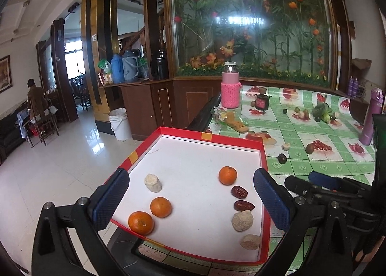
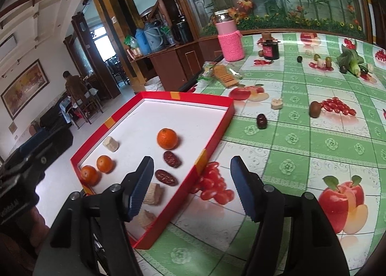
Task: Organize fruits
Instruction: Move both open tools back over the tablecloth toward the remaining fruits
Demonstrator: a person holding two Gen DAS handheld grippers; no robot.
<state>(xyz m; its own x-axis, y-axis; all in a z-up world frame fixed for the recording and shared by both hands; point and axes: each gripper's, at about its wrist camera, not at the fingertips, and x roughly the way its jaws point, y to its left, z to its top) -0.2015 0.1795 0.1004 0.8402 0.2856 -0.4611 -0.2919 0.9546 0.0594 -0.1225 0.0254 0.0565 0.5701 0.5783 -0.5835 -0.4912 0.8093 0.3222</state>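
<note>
A red-rimmed white tray sits at the table's left edge. In it lie three oranges, two red dates and three beige sugarcane chunks. My left gripper is open and empty over the tray. My right gripper is open and empty over the tray's right rim. Loose on the tablecloth are a dark date, a kiwi and a sugarcane chunk.
A pink-sleeved bottle, a dark jar, a cracker packet, leafy greens with small fruits and a purple bottle stand farther back. The floor drops off left of the tray.
</note>
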